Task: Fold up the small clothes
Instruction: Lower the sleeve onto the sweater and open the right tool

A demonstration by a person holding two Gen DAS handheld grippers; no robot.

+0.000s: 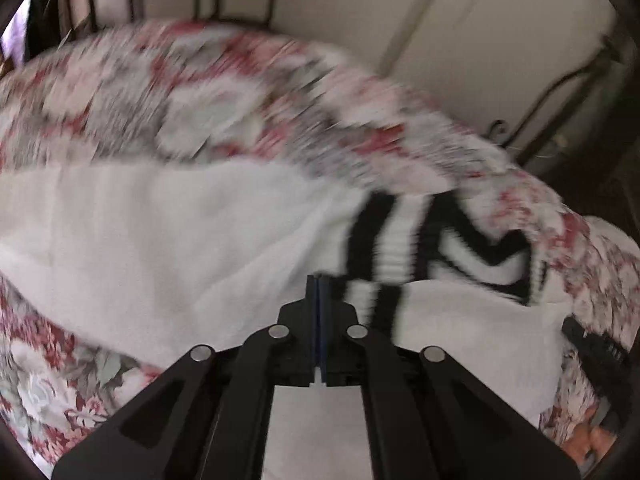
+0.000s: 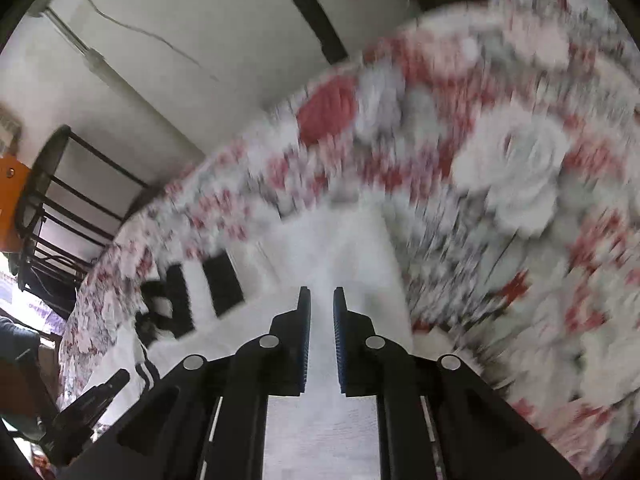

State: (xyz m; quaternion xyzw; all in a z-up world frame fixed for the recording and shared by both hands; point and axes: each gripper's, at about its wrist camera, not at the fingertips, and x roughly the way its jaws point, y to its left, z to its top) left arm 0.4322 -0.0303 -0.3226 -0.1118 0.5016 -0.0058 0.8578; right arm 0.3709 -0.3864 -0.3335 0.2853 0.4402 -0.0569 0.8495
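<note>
Left wrist view, left to right: white soft cloth garment (image 1: 168,232) spread across the middle of the frame on a red-and-grey floral bedspread (image 1: 132,92), long axis running left to right, crosswise to the fingers. Black-and-white striped band of the garment (image 1: 400,236) right of centre. Left gripper (image 1: 319,280) at lower centre, fingers pressed together, apparently pinching a white edge, though blur hides whether cloth really sits between the pads. Black metal bed rail (image 1: 560,88) at upper right.

Right wrist view, left to right: black metal rack (image 2: 60,200) at far left; striped band (image 2: 216,284) at lower left; white cloth (image 2: 340,240) straight ahead of and under the right gripper (image 2: 321,300), fingers apart with a narrow gap, nothing visibly held; bedspread (image 2: 520,160) filling the right.

Count: 1 garment, 1 striped band, 2 grippers.

Judgement: fold likely turns on carrying the pinched edge across the long axis; left gripper nearer the stripes, right gripper placed over plain white cloth, needing to close first.
</note>
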